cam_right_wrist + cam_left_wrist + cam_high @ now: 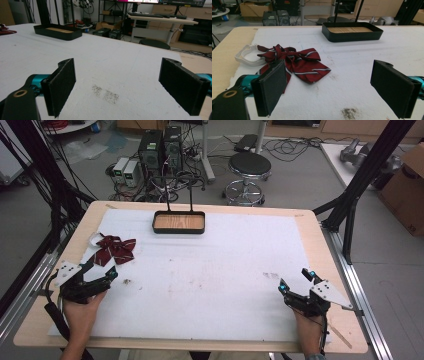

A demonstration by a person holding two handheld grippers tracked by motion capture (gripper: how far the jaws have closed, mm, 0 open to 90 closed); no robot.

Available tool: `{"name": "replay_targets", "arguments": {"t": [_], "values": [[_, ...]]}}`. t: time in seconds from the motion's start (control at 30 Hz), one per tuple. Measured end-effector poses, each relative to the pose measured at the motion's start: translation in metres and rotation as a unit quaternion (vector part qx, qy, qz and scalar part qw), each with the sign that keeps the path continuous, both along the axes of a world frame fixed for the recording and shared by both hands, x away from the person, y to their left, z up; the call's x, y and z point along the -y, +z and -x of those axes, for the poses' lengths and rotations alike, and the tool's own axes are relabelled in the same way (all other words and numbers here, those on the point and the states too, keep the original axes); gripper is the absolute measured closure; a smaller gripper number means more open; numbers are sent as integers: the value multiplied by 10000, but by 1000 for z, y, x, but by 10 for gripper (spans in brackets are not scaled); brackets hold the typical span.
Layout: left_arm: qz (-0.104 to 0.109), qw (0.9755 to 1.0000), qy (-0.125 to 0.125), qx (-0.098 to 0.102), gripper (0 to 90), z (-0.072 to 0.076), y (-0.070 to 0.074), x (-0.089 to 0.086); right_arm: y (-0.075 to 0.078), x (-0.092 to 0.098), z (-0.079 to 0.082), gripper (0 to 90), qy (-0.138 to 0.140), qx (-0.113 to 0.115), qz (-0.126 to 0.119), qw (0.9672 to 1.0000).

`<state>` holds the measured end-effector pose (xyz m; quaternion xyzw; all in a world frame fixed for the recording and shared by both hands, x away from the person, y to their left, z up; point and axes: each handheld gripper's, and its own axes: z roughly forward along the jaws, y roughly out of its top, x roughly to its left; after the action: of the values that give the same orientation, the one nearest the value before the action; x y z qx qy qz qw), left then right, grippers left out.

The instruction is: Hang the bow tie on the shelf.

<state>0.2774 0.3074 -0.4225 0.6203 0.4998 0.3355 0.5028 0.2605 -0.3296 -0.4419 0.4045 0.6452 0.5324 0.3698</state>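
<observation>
Beside the left gripper, bow tie flat, crosswise.

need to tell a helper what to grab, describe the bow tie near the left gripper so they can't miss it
On the white mat covering the table, look at the near left corner, just ahead of the left gripper. The bow tie lies flat there, dark red with thin pale stripes, with a white strap looped at its side, the one soft thing there, unlike the black tray at the far edge.
</observation>
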Motion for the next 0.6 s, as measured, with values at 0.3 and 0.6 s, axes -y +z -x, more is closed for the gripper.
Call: {"name": "replay_targets", "arguments": {"t": [0.3,0.6], "values": [[-10,10000,11,21,140,3,0,0,0,-1,0,133,21,-6,-3,10000],[-20,10000,-28,-13,140,3,-1,1,0,-1,0,133,6,-28,13,10000]]}}
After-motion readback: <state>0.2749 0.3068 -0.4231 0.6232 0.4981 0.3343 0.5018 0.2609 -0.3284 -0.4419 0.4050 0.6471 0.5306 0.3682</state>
